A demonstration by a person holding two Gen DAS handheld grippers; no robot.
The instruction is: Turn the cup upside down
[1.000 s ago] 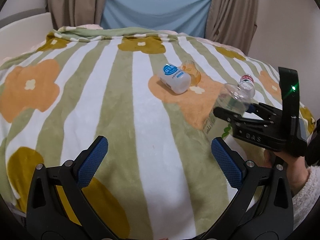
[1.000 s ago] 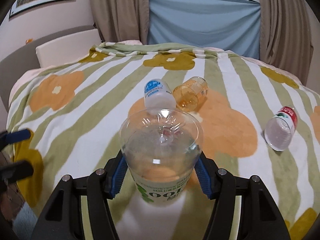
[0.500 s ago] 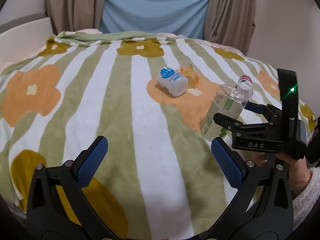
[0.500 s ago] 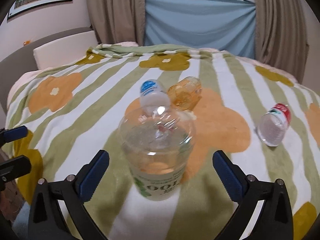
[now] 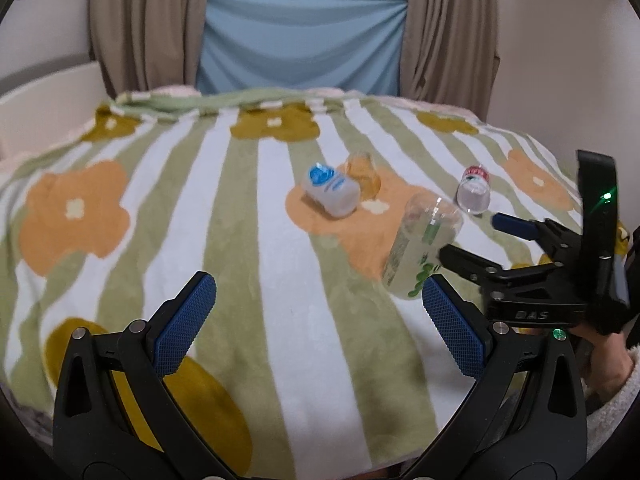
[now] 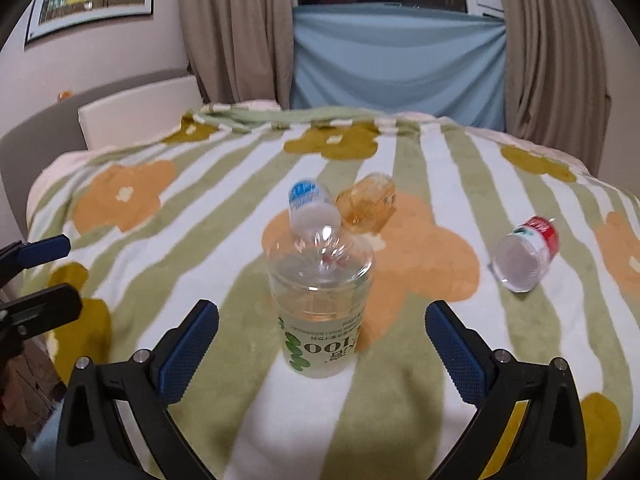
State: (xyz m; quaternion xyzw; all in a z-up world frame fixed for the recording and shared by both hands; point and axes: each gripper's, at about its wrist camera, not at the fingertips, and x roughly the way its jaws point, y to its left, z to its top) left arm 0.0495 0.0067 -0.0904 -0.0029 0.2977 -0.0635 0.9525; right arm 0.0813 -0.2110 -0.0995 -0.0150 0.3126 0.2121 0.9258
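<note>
Already the right gripper [image 6: 322, 354] stands wide open, its blue pads on either side of the clear cup [image 6: 320, 304] with clear gaps, touching nothing. The cup stands on the blanket [image 6: 224, 240] of the bed just ahead of those pads, mouth down and base up, the green printed label reading inverted. From the left wrist view it appears to lean a little, though the soft surface and the lens make that hard to judge. By this look the flip itself is done and the cup released; what seems left is only for the right gripper to clear away without nudging it. The left gripper [image 5: 320, 320] is open too and holds nothing, well to the cup's left. Farther out lie three other containers on their sides: a blue-capped bottle [image 6: 310, 206], an amber cup [image 6: 366, 202] touching it, and a red-labelled bottle [image 6: 526, 254] apart to the right.
</note>
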